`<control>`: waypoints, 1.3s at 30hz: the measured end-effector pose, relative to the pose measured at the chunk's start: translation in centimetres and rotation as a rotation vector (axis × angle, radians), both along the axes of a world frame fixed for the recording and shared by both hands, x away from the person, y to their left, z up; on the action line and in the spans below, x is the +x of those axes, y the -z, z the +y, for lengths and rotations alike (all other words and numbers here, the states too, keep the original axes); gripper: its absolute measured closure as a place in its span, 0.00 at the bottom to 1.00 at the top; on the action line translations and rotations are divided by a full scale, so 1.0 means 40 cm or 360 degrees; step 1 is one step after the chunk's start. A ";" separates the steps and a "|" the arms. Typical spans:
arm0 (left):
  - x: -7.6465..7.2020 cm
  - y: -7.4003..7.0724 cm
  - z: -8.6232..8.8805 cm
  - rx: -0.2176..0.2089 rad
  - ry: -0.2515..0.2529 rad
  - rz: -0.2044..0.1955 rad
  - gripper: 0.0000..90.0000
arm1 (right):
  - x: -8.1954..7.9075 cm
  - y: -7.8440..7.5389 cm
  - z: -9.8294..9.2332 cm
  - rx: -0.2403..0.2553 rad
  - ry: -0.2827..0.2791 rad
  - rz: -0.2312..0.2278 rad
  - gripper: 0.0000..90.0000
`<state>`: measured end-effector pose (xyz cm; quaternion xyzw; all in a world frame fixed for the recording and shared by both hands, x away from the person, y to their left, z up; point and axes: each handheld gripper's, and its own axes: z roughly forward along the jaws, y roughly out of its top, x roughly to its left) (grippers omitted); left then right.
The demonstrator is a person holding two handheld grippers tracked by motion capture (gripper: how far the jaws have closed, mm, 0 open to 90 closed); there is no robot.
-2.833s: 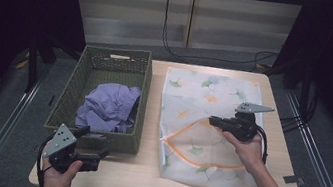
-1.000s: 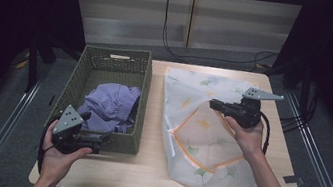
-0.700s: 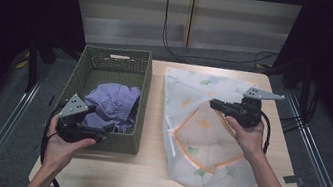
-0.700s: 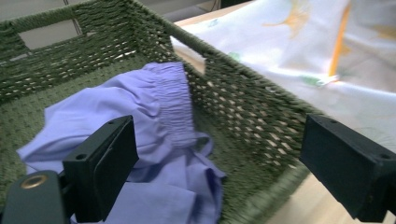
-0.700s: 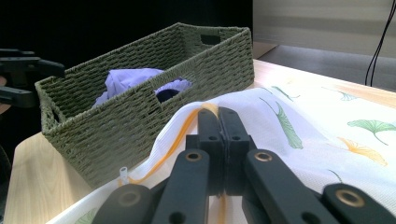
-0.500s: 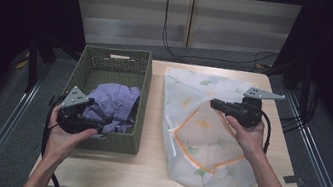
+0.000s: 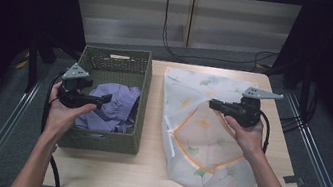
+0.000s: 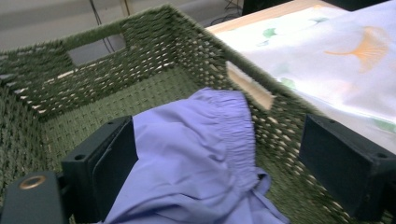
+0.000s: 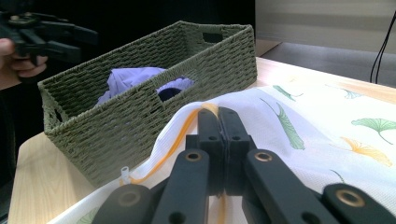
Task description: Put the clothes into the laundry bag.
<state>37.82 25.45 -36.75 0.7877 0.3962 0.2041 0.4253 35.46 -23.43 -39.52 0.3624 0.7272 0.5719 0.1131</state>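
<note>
Left gripper (image 7: 103,97), jaws wide apart, hovers over the purple garment (image 8: 196,158) in the green basket (image 7: 144,65), nothing held. Right gripper (image 7: 213,104), jaws pinched on the orange-trimmed opening of the mesh laundry bag (image 7: 207,145), lifts it right of the basket; bare table (image 7: 142,170) lies near.

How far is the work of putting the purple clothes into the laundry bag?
Done: the right hand-held gripper is shut on the orange-trimmed edge of the white mesh laundry bag and holds its mouth lifted open. In hand: the left hand-held gripper, jaws open, hovers over the purple garment in the green woven basket without gripping it. Left: grasp the garment, carry it across and put it inside the bag.
</note>
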 end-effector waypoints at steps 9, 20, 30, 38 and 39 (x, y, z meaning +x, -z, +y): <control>0.100 0.067 0.044 0.0019 -0.0088 0.0131 0.12 | -0.001 0.002 0.011 0.0000 -0.0033 0.0011 1.00; 0.158 0.130 0.020 0.0134 -0.0028 0.0382 0.06 | 0.005 0.007 0.016 -0.0016 -0.0026 0.0036 1.00; 0.201 0.165 -0.029 0.0288 0.0106 0.0676 0.06 | 0.011 0.013 0.024 -0.0059 -0.0010 0.0070 1.00; 0.204 0.203 -0.047 0.0415 0.0113 0.0734 0.06 | 0.013 0.014 0.024 -0.0059 -0.0020 0.0081 1.00; 0.204 0.206 -0.049 0.0434 0.0104 0.0727 0.06 | 0.013 0.015 0.022 -0.0066 -0.0020 0.0081 1.00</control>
